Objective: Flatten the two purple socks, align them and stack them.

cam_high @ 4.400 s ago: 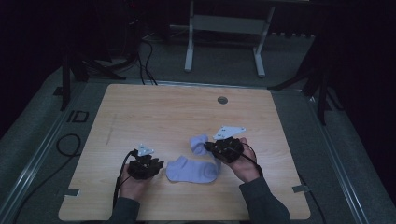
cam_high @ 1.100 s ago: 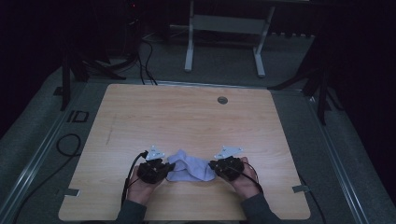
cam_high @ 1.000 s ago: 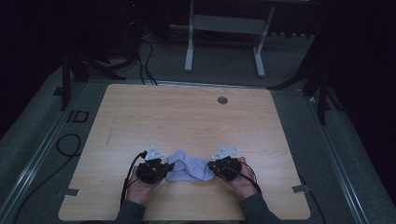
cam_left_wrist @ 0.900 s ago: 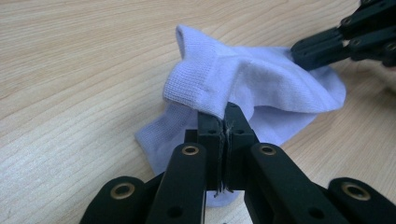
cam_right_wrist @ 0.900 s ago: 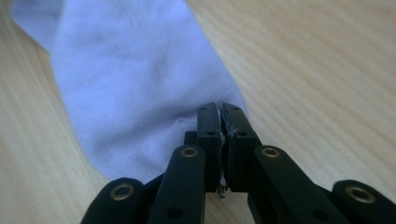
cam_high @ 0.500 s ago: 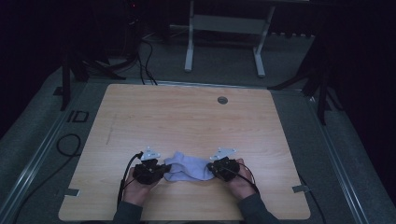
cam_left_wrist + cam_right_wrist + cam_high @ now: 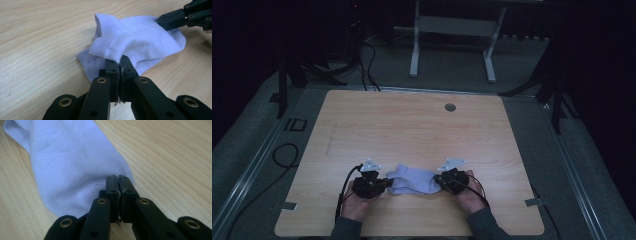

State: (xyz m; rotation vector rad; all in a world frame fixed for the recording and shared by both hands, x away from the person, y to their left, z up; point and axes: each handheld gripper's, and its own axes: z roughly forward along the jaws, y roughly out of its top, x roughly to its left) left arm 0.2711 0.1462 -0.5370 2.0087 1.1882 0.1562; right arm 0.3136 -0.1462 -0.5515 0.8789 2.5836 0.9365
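Note:
A pale lilac sock [image 7: 412, 181] lies on the wooden table [image 7: 412, 130] near its front edge, stretched between both grippers. My left gripper [image 7: 384, 183] is shut on the sock's cuff end [image 7: 107, 50], with the ribbed cuff folded up above the jaws. My right gripper [image 7: 438, 182] is shut on the sock's opposite end [image 7: 75, 170]; the fabric lies flat on the wood ahead of the jaws. In the left gripper view, the right gripper [image 7: 185, 17] shows at the top right, touching the far edge of the sock.
A round cable hole [image 7: 450, 107] sits near the table's far edge. Beyond the table stands a metal frame [image 7: 452, 30] on a dark floor, with cables [image 7: 362, 50] at the left. Tape tabs mark the table's front corners.
Both grippers have drawn the sock toward the front edge and pulled it out flatter; over the last second the hands shifted only slightly, staying shut on the sock.

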